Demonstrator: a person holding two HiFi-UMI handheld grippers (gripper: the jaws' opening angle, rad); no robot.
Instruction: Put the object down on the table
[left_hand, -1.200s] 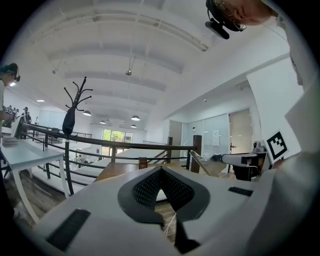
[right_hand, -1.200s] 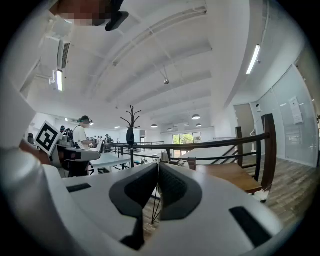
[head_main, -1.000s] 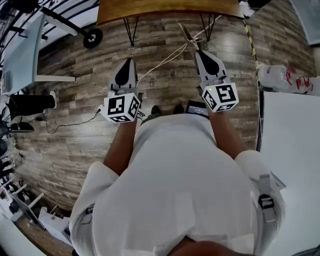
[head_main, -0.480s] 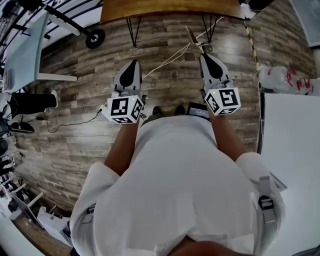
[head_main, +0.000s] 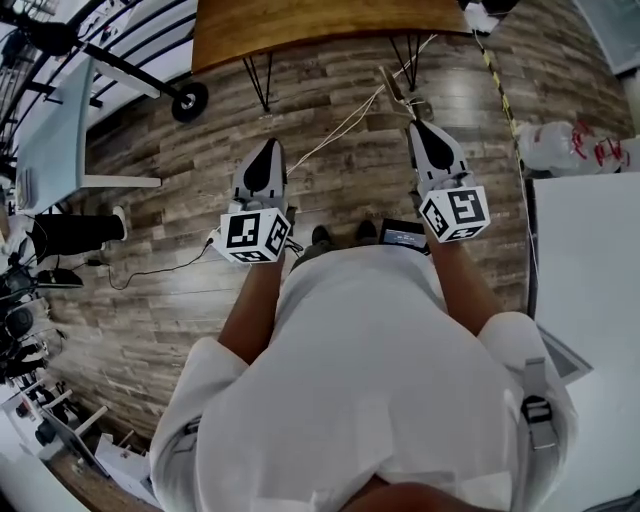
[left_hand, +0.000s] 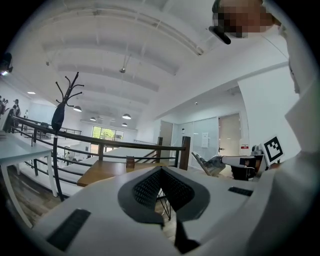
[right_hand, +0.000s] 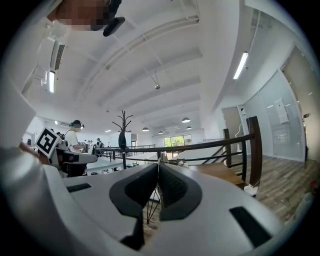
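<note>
In the head view my left gripper (head_main: 264, 146) and my right gripper (head_main: 421, 127) are held side by side in front of the person's white shirt, over the plank floor. Both point toward a brown wooden table (head_main: 330, 20) at the top. In the left gripper view the left gripper (left_hand: 161, 170) has its dark pads pressed together with nothing between them. The right gripper (right_hand: 158, 165) looks the same in the right gripper view, shut and empty. No held object shows in any view.
A white table (head_main: 590, 270) stands at the right, with a plastic bag (head_main: 575, 150) on the floor beyond it. White cables (head_main: 340, 115) trail across the planks toward the wooden table's hairpin legs. A white desk (head_main: 55, 130) and a wheeled stand lie at the left.
In the head view both grippers have slid slightly down and to the right, closer to the person's torso. Their jaws stayed together throughout.
</note>
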